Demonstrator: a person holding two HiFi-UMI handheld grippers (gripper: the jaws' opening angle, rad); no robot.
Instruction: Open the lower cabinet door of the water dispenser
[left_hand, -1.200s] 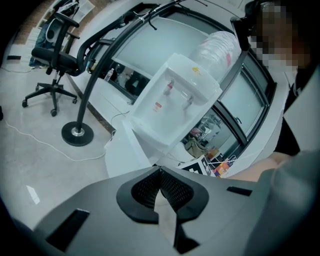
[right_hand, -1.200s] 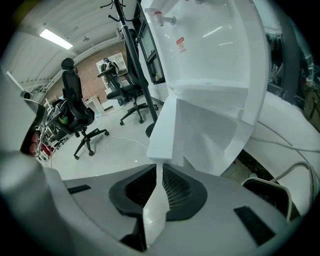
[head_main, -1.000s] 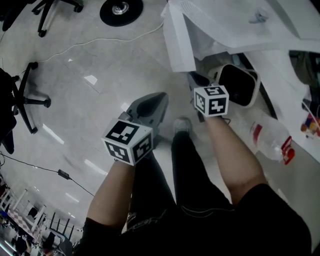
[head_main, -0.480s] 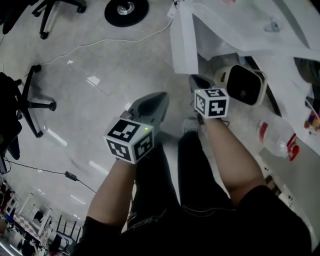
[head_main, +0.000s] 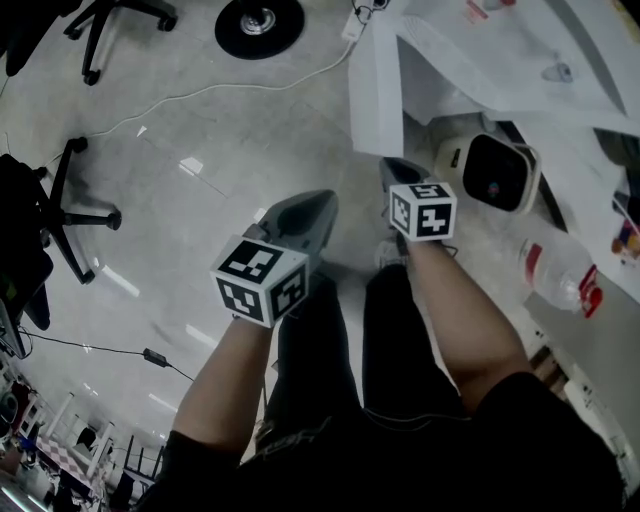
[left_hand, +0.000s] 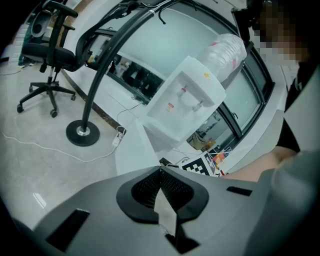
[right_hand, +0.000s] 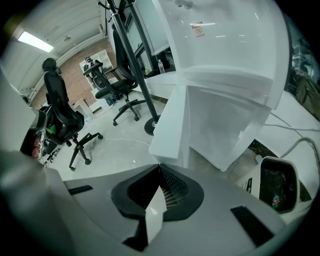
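Head view: a person in dark trousers (head_main: 330, 370) stands on a grey floor (head_main: 200, 180) before a white dispenser (head_main: 480, 40), with a gripper in each hand. The left gripper (head_main: 318, 205) hangs over the floor, well apart from the dispenser. Its jaws are pressed together with nothing between them, as the left gripper view shows.

The right gripper (head_main: 392, 168) points steeply down just beside the lower edge of the dispenser's lower door (head_main: 375, 95). Whether it touches cannot be made out. Its jaws are also closed and empty. The door stands swung out from the body, and the right gripper view shows the bare white cabinet (right_hand: 225, 130) open behind it.

In the left gripper view a water bottle (left_hand: 225, 50) sits upturned on top of the dispenser, with two taps (left_hand: 184, 92) on the front panel below it.

A small white unit (head_main: 490, 172) with a dark face rests on the floor to the right of the right gripper. A clear plastic bottle (head_main: 555, 275) with a red label lies farther right. A black stand base (head_main: 258, 22) and a white cable (head_main: 200, 92) lie on the floor beyond the left gripper. An office chair (head_main: 60, 210) stands at the left edge.
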